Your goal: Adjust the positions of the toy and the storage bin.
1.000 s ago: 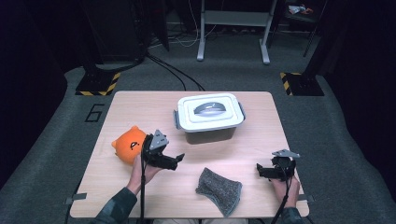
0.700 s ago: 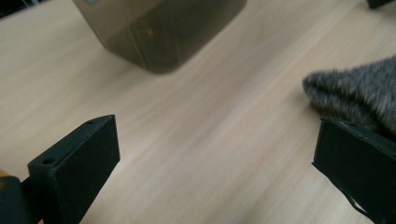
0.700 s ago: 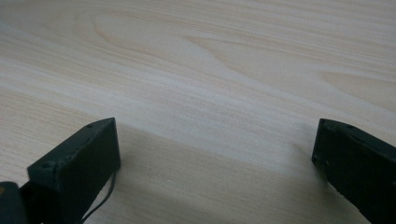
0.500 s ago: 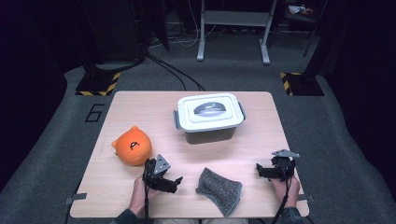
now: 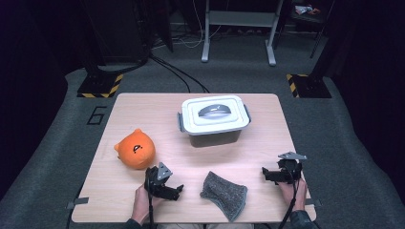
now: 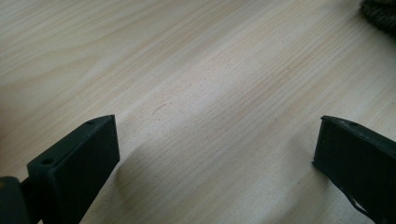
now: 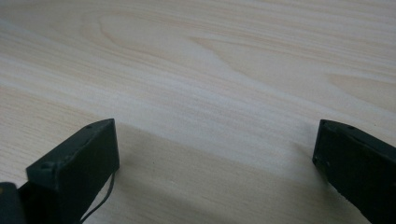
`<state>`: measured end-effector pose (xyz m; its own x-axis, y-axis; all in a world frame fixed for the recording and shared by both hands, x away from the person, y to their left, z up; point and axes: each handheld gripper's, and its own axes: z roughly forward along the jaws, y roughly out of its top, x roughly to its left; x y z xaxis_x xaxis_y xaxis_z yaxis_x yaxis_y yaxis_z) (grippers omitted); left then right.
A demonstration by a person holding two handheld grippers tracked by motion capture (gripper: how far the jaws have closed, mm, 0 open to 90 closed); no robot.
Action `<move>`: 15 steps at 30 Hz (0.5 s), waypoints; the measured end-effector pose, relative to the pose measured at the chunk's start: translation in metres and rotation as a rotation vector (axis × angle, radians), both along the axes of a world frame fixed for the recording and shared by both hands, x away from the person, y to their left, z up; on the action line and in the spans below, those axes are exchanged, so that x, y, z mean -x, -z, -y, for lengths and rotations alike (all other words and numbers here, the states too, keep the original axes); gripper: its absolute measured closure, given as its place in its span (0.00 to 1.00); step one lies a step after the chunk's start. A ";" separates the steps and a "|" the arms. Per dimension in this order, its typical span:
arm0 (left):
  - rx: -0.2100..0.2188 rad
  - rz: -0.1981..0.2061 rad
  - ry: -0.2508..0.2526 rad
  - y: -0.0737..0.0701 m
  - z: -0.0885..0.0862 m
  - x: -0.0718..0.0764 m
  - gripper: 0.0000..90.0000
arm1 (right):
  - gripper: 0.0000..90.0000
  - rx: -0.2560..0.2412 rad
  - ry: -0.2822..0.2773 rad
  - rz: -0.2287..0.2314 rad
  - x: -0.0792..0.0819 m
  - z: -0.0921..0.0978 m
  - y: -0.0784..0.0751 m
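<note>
My left gripper point(image 5: 177, 191) rests low on the wooden table point(image 5: 143, 109) near its front edge, between an orange plush toy point(image 5: 136, 149) and a grey knitted cloth point(image 5: 223, 194). In the left gripper view its jaws point(image 6: 215, 140) stand wide apart over bare wood, and a corner of the cloth point(image 6: 380, 11) shows at the top right. My right gripper point(image 5: 265, 174) lies at the front right, pointing left toward the cloth. It is open too, with only wood between its jaws point(image 7: 215, 140).
A white lidded box point(image 5: 215, 117) with a grey handle stands at the table's middle back. A person's hands hold both grippers from the near edge. Dark floor, cables and stand legs lie beyond the table.
My left gripper has drawn back from beside the orange plush toward the near edge and a little to the right. The right gripper has stayed put.
</note>
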<state>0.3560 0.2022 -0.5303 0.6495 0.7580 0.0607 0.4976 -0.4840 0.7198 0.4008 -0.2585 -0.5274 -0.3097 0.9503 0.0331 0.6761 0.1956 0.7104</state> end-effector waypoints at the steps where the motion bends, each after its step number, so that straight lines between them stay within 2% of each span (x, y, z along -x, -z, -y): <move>1: 0.000 0.003 0.004 0.000 0.000 0.000 0.00 | 0.00 0.004 -0.007 -0.006 -0.001 0.001 0.000; 3: 0.017 -0.023 0.010 0.001 0.000 -0.001 0.00 | 0.00 -0.011 -0.023 -0.002 -0.005 0.002 -0.003; 6: 0.023 -0.036 0.012 0.001 -0.001 -0.003 0.00 | 0.00 -0.049 -0.013 -0.003 -0.010 0.000 -0.012; 15: 0.025 -0.035 0.008 0.001 0.000 -0.003 0.00 | 0.00 -0.041 -0.059 0.065 -0.038 -0.010 -0.057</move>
